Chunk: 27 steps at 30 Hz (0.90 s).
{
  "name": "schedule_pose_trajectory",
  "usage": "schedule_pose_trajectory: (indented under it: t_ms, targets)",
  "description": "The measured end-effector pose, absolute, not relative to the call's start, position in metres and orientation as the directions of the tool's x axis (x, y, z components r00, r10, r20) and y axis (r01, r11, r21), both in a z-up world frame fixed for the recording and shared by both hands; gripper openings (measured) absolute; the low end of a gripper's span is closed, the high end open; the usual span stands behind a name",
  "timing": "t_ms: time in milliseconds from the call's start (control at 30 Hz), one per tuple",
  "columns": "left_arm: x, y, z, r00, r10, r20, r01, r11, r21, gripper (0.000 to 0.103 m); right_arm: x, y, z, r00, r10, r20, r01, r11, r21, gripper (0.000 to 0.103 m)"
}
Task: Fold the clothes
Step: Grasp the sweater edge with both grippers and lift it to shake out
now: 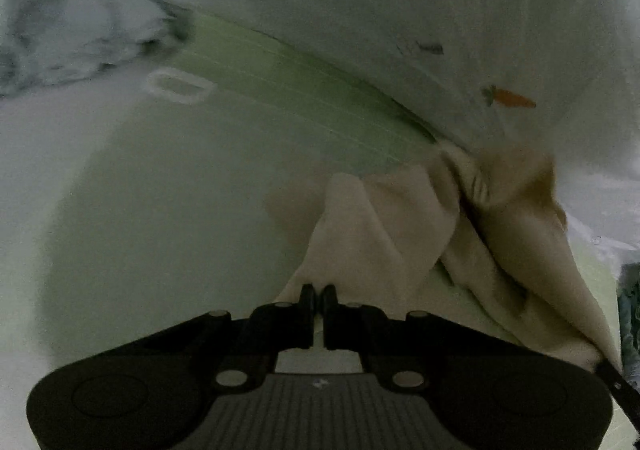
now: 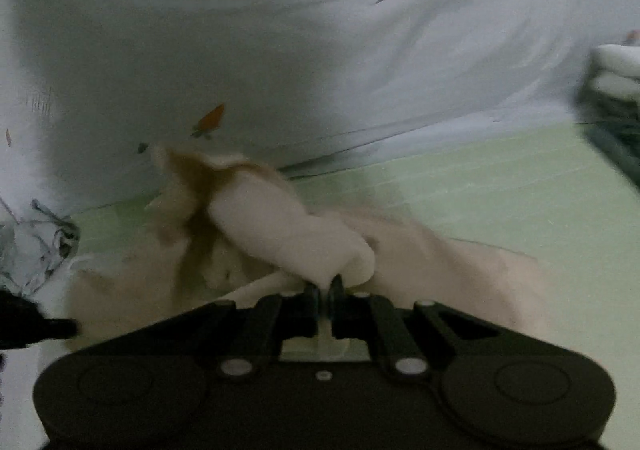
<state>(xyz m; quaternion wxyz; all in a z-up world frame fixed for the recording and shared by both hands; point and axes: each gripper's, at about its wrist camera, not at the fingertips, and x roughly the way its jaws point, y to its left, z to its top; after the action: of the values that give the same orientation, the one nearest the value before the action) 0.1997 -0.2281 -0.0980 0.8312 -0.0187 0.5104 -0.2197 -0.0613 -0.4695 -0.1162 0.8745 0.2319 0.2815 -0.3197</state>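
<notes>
Two blurred, dim fisheye views are given, each looking forward along a black hand-held gripper.

In the left wrist view, the left hand-held gripper (image 1: 319, 295) is seen with its two black fingers pressed together, clenched on an edge of a crumpled beige cloth garment (image 1: 404, 226). The garment is spread from the fingertips up and to the right, in loose folds, over a pale green surface with thin lines (image 1: 280, 98). Behind it a white sheet printed with a small orange carrot (image 1: 510, 98) is hung or draped across the top of the view. A white and dark patterned cloth (image 1: 80, 38) is lying at the far left.

In the right wrist view, the right hand-held gripper (image 2: 325, 292) is likewise closed, with a rolled fold of the same beige garment (image 2: 288, 230) pinched between its fingertips. The rest of the garment is bunched to the left and trailed to the right over the pale green surface (image 2: 500, 186). A stack of folded white cloth on something dark (image 2: 616, 70) is seen at the right edge. The black tip of the other gripper is visible at the lower left edge.
</notes>
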Motion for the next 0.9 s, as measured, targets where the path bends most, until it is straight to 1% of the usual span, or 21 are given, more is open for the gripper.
schedule_pose_trajectory:
  t_ms: [100, 233, 400, 567, 700, 900]
  targets:
    - [0.171, -0.199, -0.085, 0.441, -0.353, -0.825, 0.322, 0.921, -0.221, 0.003, -0.104, -0.460, -0.106, 0.614, -0.482, -0.625, 0.724, 0.658, 0.204, 0.005]
    - [0.143, -0.171, -0.075, 0.488, -0.341, -0.804, 0.286, 0.932, -0.222, 0.003, -0.148, -0.456, -0.090, 0.607, -0.532, -0.590, 0.750, 0.630, 0.204, 0.005]
    - [0.109, -0.146, -0.065, 0.543, -0.295, -0.786, 0.234, 0.952, -0.196, 0.003, -0.181, -0.449, -0.065, 0.616, -0.576, -0.537, 0.745, 0.648, 0.160, 0.005]
    - [0.087, -0.124, -0.047, 0.613, -0.233, -0.755, 0.179, 0.972, -0.154, 0.003, -0.215, -0.452, -0.036, 0.612, -0.639, -0.466, 0.750, 0.656, 0.085, 0.005]
    - [0.074, -0.113, -0.019, 0.700, -0.180, -0.691, 0.142, 0.983, -0.112, 0.003, -0.237, -0.462, -0.009, 0.610, -0.688, -0.393, 0.759, 0.650, 0.043, 0.005]
    - [0.075, -0.103, 0.043, 0.835, -0.110, -0.540, 0.089, 0.994, -0.064, 0.003, -0.252, -0.482, 0.039, 0.618, -0.741, -0.262, 0.769, 0.639, 0.006, 0.005]
